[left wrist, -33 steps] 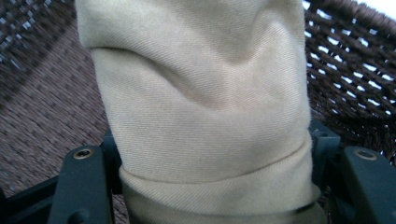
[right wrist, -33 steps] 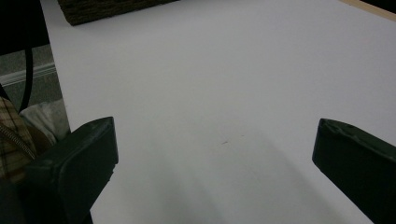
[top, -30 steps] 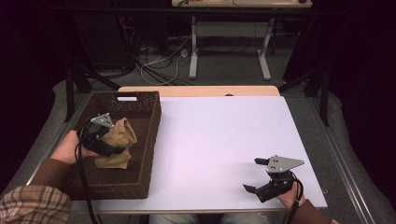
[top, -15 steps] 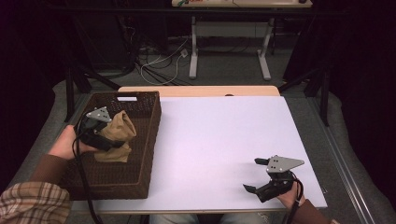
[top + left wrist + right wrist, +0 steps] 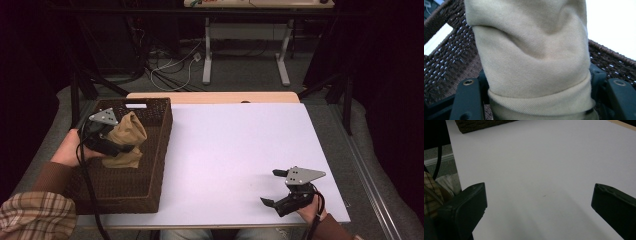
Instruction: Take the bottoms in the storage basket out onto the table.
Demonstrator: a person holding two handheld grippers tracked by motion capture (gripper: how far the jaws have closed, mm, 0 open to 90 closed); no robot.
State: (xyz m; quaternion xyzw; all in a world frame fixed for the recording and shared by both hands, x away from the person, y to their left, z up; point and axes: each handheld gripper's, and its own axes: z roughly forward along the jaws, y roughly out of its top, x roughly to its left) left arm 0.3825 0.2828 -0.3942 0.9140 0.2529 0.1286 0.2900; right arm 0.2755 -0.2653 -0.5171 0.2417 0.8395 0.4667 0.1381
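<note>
Over the wicker basket (image 5: 131,187), at its far end, the left gripper (image 5: 118,148) holds a bundle of tan cloth (image 5: 126,140). Jaws pinch the cloth across its rolled lower part; the left gripper view has both black jaws flanking the folded hem, fabric (image 5: 531,62) bulging up between them. Grip sits low on the bundle, probably so the loose top can hang free without slipping out. The cloth's bottom appears to be inside the basket walls; whether it touches the basket floor I cannot tell. Judgement: the cloth is being taken out of the basket, and a hold this deep should carry it over the rim onto the white sheet (image 5: 240,165) beside the basket.

Well to the right of the basket, near the sheet's front edge, the right gripper (image 5: 281,187) rests low with jaws spread and nothing between them; the right gripper view has bare sheet (image 5: 544,170) between them. Likely parked there to receive or flatten the cloth once it clears the basket.
</note>
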